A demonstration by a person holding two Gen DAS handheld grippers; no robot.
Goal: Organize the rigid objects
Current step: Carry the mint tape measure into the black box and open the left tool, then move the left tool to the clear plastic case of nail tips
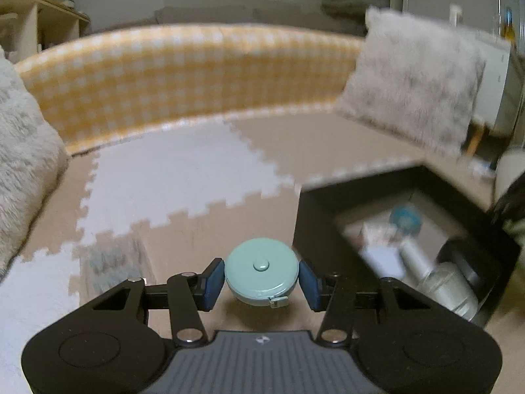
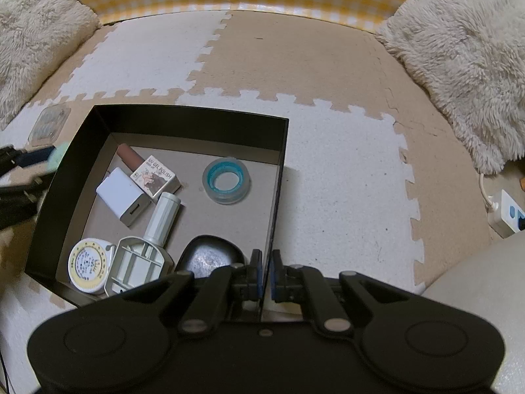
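Blue pads of my left gripper (image 1: 261, 279) clamp the tape measure (image 1: 261, 271); my right gripper (image 2: 267, 274) pinches the black box (image 2: 183, 131) wall.

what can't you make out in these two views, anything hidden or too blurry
- Left wrist view: things inside the black box are motion-blurred; none identifiable.
- Left wrist view: the flat clear packet on the mat is smeared, contents unreadable.
- Right wrist view: the dark glittery item is partly covered by the right gripper.
- Right wrist view: the box wall hides most of the mint tape measure held by the left gripper.

Beige-white puzzle mat floor (image 2: 344, 170); yellow gingham bumper (image 1: 183, 75); fluffy cushions (image 2: 466, 65).
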